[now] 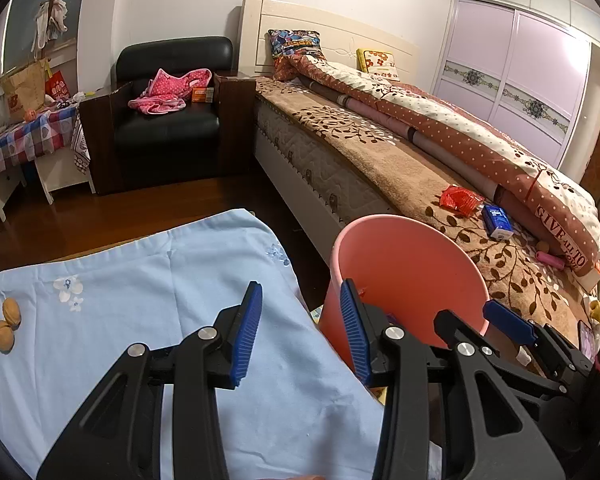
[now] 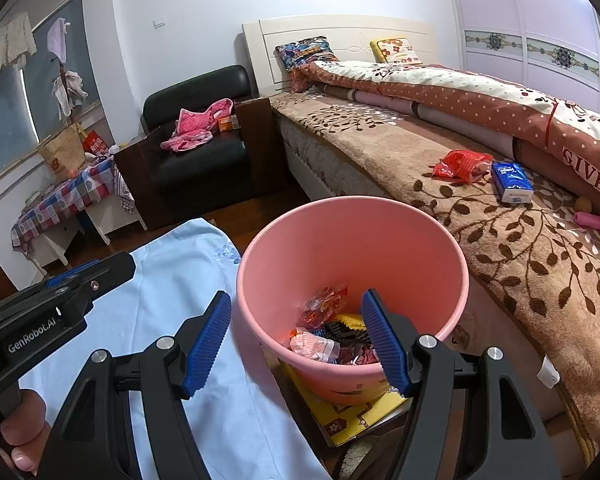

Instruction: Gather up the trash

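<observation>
Both grippers, left (image 1: 300, 328) and right (image 2: 300, 344), hang spread and empty by the pink bin (image 2: 456, 256) (wrappers already inside), so next comes reaching the red wrapper (image 2: 458, 165) near the bed's (image 2: 520, 264) side edge.

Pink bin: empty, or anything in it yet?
Not empty. The bin holds wrappers across its bottom, well below the rim; most of it is free.
</observation>
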Demonstrator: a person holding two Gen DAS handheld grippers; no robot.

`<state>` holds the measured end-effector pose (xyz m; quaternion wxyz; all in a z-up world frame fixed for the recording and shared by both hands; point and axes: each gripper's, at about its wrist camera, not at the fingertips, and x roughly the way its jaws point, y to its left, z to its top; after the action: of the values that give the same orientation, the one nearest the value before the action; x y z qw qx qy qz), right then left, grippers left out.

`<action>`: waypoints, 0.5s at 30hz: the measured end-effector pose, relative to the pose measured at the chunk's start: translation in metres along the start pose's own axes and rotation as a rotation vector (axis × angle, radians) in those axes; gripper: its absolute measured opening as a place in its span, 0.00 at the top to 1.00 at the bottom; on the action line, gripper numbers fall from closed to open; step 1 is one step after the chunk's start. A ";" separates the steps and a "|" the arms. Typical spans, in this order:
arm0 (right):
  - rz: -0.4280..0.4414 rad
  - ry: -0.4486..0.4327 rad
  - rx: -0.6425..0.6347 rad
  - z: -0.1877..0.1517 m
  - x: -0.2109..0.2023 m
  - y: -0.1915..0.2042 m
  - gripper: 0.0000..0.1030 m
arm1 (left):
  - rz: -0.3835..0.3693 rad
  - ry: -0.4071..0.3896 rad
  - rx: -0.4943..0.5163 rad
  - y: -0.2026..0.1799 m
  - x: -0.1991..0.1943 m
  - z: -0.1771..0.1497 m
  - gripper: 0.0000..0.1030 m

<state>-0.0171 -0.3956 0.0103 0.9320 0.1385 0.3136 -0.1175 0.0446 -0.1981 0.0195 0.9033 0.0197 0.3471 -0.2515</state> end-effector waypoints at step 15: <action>-0.001 0.001 0.001 0.000 0.000 0.000 0.35 | -0.001 -0.001 0.002 0.001 -0.001 0.000 0.60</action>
<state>-0.0172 -0.3953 0.0103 0.9318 0.1387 0.3142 -0.1177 0.0440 -0.1968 0.0197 0.9032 0.0205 0.3465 -0.2523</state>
